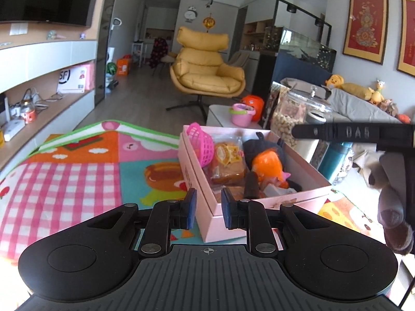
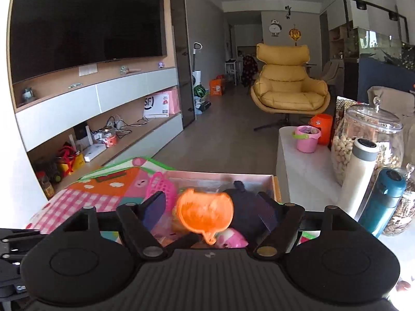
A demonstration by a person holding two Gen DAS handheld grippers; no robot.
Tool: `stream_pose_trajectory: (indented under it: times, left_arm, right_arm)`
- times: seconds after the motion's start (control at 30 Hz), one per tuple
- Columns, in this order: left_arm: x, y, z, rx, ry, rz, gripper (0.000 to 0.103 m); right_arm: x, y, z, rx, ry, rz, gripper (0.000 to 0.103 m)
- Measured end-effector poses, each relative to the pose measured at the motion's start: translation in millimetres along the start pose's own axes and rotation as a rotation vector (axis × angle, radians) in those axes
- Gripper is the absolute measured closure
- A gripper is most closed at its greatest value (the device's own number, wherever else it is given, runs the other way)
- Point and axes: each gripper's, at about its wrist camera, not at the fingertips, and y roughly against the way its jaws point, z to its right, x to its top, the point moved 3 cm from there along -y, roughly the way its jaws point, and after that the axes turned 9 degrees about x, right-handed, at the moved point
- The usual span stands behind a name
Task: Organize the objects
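Note:
A pink box (image 1: pixel 228 229) sits on the colourful play mat (image 1: pixel 77 171). It holds a pink toy basket (image 1: pixel 201 142), wrapped snacks (image 1: pixel 228 160), a dark plush toy (image 1: pixel 259 147) and an orange cat-shaped toy (image 1: pixel 267 167). My left gripper (image 1: pixel 208 211) is open and empty, its fingers either side of the box's near corner. My right gripper (image 2: pixel 210 211) is open, right above the box (image 2: pixel 220 176). The orange toy (image 2: pixel 205 213) lies between its fingers, not gripped, with the plush (image 2: pixel 249 202) and basket (image 2: pixel 160 186) beside it.
A white side table (image 2: pixel 298 155) to the right carries a pink bucket (image 2: pixel 307 138), a glass jar of nuts (image 2: pixel 368 140), a white bottle (image 2: pixel 361 173) and a teal bottle (image 2: pixel 384 202). A yellow armchair (image 1: pixel 206 70) stands behind. The TV unit (image 2: pixel 90 103) runs along the left.

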Motion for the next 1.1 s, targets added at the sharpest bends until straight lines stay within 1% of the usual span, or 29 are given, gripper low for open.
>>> stream_pose_trajectory:
  times: [0.07, 0.13, 0.2, 0.27, 0.33, 0.37, 0.4, 0.43, 0.47, 0.5, 0.53, 0.6, 0.67, 0.73, 0.87, 0.97, 1.1]
  left_arm:
    - [3.7, -5.7, -0.7, -0.003, 0.014, 0.004, 0.081]
    - [9.2, -16.9, -1.4, 0.0, 0.045, -0.003, 0.081]
    - [15.1, -34.2, 0.3, 0.015, 0.066, -0.035, 0.081]
    - [18.3, -55.0, 0.3, 0.045, 0.083, -0.092, 0.081]
    - [17.9, -71.4, -3.3, 0.065, 0.112, -0.148, 0.064]
    - [16.5, -77.8, -6.2, 0.072, 0.121, -0.168, 0.06]
    - [14.9, -80.9, -8.8, 0.08, 0.125, -0.175, 0.051]
    - [13.1, -81.6, -11.6, 0.093, 0.122, -0.169, 0.04]
    - [11.2, -82.2, -15.7, 0.11, 0.116, -0.161, 0.033]
    - [9.6, -82.7, -20.3, 0.131, 0.112, -0.158, 0.02]
    - [8.2, -82.6, -26.7, 0.151, 0.119, -0.155, 0.012]
    - [7.5, -82.2, -42.6, 0.196, 0.144, -0.142, 0.006]
    - [9.6, -84.0, -59.3, 0.24, 0.177, -0.126, 0.005]
    - [12.6, -88.3, -72.4, 0.273, 0.199, -0.114, 0.005]
    - [17.4, -96.1, -85.3, 0.315, 0.161, -0.101, 0.005]
    - [18.3, -97.7, -90.6, 0.311, 0.173, -0.099, 0.003]
    - [18.5, -98.0, -92.5, 0.302, 0.185, -0.107, 0.003]
  right_arm:
    - [-13.0, 1.0, 7.8, -0.024, 0.005, -0.021, 0.027]
    - [-29.3, 2.4, 21.0, -0.054, -0.027, -0.053, 0.027]
    - [-43.6, 2.2, 36.5, -0.088, -0.074, -0.08, 0.029]
    - [-53.9, 3.3, 49.5, -0.08, -0.129, -0.088, 0.031]
    - [-61.9, 7.6, 54.1, -0.024, -0.151, -0.08, 0.031]
    - [-67.6, 10.5, 51.2, 0.013, -0.14, -0.081, 0.03]
    - [-72.4, 10.5, 48.3, 0.042, -0.12, -0.088, 0.027]
    - [-76.2, 8.7, 44.6, 0.049, -0.095, -0.093, 0.027]
    - [-80.2, 6.9, 41.6, 0.043, -0.075, -0.097, 0.027]
    - [-83.1, 3.5, 39.0, 0.036, -0.065, -0.103, 0.027]
    - [-83.5, -1.3, 38.6, 0.035, -0.074, -0.107, 0.027]
    - [-77.6, -10.2, 35.9, 0.096, -0.109, -0.104, 0.025]
    - [-69.5, -23.6, 25.3, 0.118, -0.086, -0.101, 0.025]
    - [-61.2, -37.2, 6.0, 0.098, -0.024, -0.095, 0.025]
    - [-47.5, -66.3, -19.4, 0.081, 0.017, -0.116, 0.026]
    - [-45.7, -75.4, -28.7, 0.055, 0.049, -0.115, 0.027]
    - [-49.7, -72.1, -28.9, 0.016, 0.063, -0.11, 0.027]
